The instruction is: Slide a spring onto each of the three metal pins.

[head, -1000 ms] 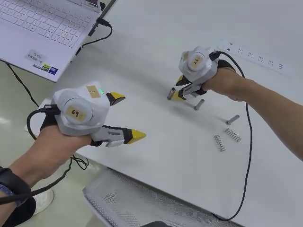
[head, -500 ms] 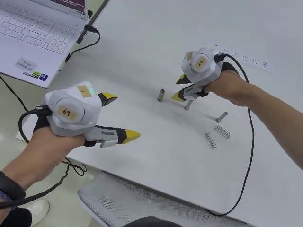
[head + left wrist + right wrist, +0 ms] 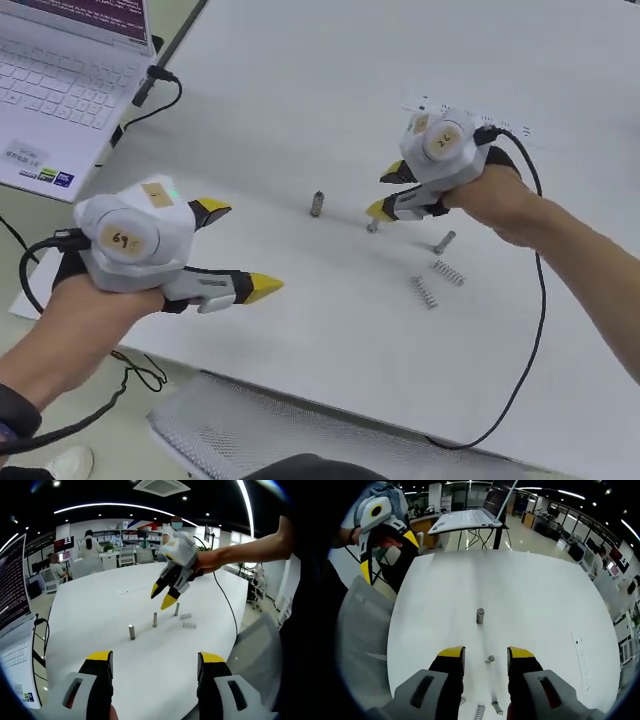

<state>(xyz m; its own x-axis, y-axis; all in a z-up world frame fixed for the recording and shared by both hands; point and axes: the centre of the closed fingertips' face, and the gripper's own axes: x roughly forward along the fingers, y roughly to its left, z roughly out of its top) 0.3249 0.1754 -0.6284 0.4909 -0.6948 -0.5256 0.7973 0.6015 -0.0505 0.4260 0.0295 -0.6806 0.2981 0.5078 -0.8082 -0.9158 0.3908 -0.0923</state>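
Table [image 3: 300, 110], white, spanned the head view; laptop [image 3: 60, 90] sat at upper left. Left gripper [image 3: 242, 248], lower left, held its jaws wide apart and empty. Right gripper [image 3: 382, 194], right of centre, was likewise parted and empty, just beside a short pin [image 3: 372, 226]. An upright pin [image 3: 317, 204] stood at centre. A lying pin [image 3: 444, 241] rested further right, near two loose springs, upper spring [image 3: 448, 271] and lower spring [image 3: 423, 291].

on my desk [image 3: 300, 90] i see left pin [image 3: 317, 204], middle pin [image 3: 372, 226], right pin [image 3: 444, 242] in a row; two springs [image 3: 447, 272] lie just before the last.
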